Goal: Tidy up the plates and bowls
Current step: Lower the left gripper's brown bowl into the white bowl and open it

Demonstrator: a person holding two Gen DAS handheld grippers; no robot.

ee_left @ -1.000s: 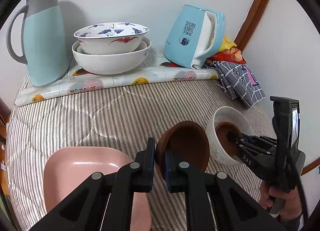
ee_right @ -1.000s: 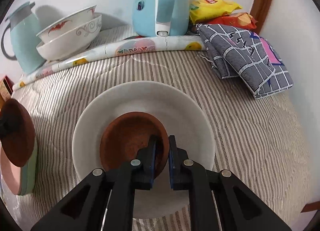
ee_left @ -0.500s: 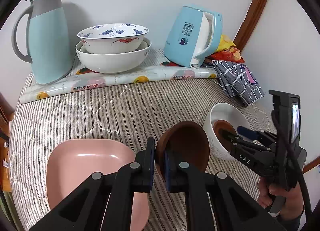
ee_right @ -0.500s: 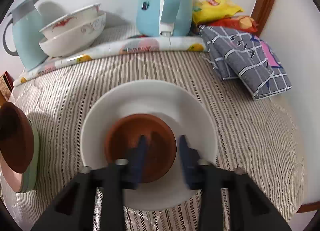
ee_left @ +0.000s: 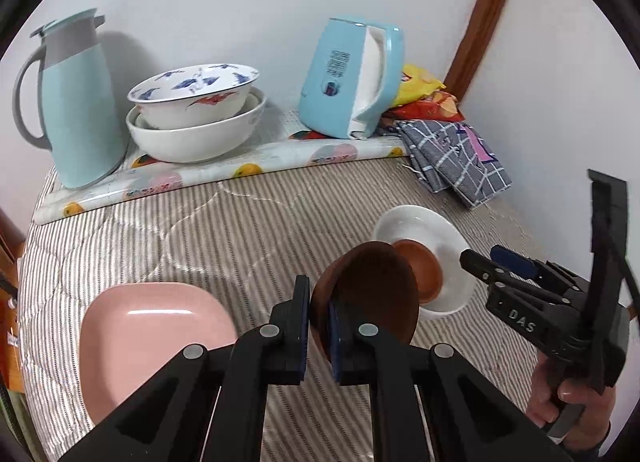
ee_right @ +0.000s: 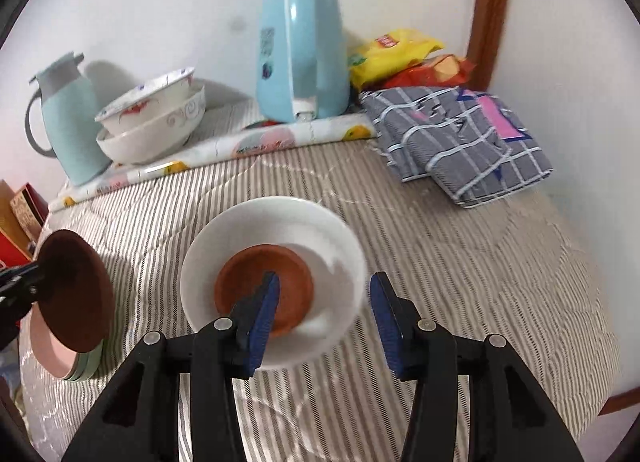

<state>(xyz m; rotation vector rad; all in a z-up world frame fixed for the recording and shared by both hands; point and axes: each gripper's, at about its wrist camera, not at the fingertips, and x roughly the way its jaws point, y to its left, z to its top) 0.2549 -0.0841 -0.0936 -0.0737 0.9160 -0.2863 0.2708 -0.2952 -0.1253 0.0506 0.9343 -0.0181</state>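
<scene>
Left gripper (ee_left: 318,326) clamped on dark brown saucer (ee_left: 372,294), tilted for stacking; right gripper (ee_right: 324,314) wide open, empty, above terracotta saucer (ee_right: 264,290) nested in white bowl (ee_right: 276,222).

Two brown clay saucers: one (ee_left: 372,294) held on edge, one (ee_left: 420,268) in the white bowl (ee_left: 420,222). Bowls, three: that one, plus two stacked, patterned (ee_left: 192,92) inside plain (ee_left: 196,138). Pink plate (ee_left: 152,334), one; a green one (ee_right: 90,362) underneath. One flask (ee_left: 76,102), one kettle (ee_left: 348,74). Snack bags: yellow (ee_right: 394,48) and red (ee_right: 432,70). One checked cloth (ee_right: 452,138).
</scene>
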